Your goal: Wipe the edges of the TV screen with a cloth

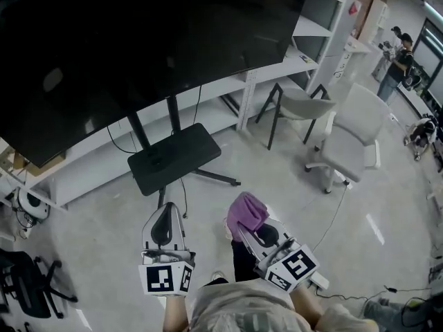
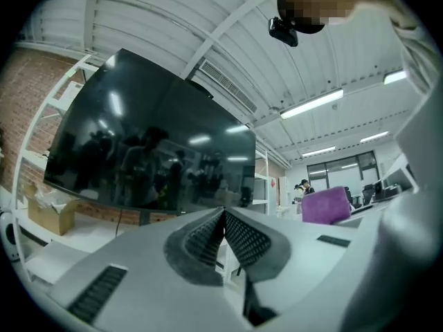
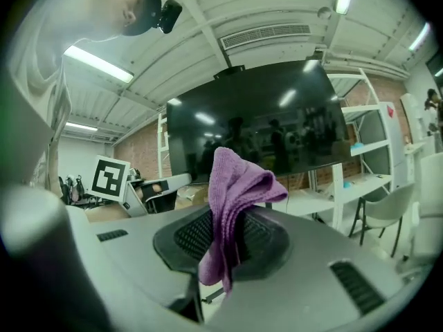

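1. At 6 o'clock in the head view, the left claw [image 1: 165, 211] is closed on nothing. Its own view shows the ribbed pads [image 2: 243, 239] meeting at their tips.
2. Just toward 5 o'clock, the right claw [image 1: 255, 221] is clamped on a purple cloth [image 1: 246, 211]. The cloth's folded top stands above the pads, a tail hangs below, and the pinched part is hidden.
3. Each cube carries a black-and-white square marker [image 1: 160, 279], the only print sharp enough to make out.
4. Filling 12 o'clock, the dark TV screen [image 1: 138, 47] is well apart from the cloth. The frame cuts off its top and left edges.
5. A red tag [image 1: 354, 7] on the white shelf [image 1: 325, 30] at 1 o'clock is too small to read.
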`<move>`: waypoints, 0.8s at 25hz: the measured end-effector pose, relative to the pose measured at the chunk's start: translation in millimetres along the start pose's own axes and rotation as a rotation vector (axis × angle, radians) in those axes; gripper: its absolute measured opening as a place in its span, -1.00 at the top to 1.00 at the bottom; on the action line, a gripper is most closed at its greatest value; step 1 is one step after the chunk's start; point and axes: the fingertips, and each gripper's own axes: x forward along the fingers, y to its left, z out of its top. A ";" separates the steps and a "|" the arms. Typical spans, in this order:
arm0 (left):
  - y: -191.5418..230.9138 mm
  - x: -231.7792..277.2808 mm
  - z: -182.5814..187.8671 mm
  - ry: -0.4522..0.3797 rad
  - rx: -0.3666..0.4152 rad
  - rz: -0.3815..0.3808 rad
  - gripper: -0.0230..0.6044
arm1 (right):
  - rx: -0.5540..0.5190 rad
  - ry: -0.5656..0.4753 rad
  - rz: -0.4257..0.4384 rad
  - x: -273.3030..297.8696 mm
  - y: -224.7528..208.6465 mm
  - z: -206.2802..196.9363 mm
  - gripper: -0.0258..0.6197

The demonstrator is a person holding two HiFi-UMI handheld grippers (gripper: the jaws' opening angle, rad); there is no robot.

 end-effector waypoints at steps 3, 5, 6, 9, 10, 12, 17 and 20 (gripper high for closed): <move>-10.9 35.9 -0.7 -0.009 0.034 -0.024 0.88 | 0.016 -0.037 -0.031 16.4 -41.6 2.7 0.72; -10.8 61.4 -1.4 -0.013 0.058 -0.014 0.88 | 0.013 -0.063 -0.012 37.4 -66.1 8.9 0.72; -9.2 74.9 -1.2 -0.015 0.072 -0.003 0.88 | 0.009 -0.071 0.006 50.4 -78.5 12.3 0.73; 0.3 118.5 2.0 -0.022 0.101 0.048 0.88 | -0.024 -0.076 0.068 95.0 -116.4 25.5 0.72; 4.8 133.7 3.8 -0.026 0.109 0.071 0.88 | -0.041 -0.079 0.092 110.6 -128.4 32.0 0.72; 15.1 165.0 8.4 -0.038 0.129 0.128 0.88 | -0.071 -0.088 0.152 143.6 -151.2 47.0 0.72; 37.5 233.3 18.7 -0.049 0.138 0.288 0.88 | -0.089 -0.067 0.333 221.9 -199.6 78.9 0.73; 53.4 257.4 19.2 -0.044 0.136 0.377 0.88 | -0.097 -0.061 0.411 257.8 -217.5 91.1 0.72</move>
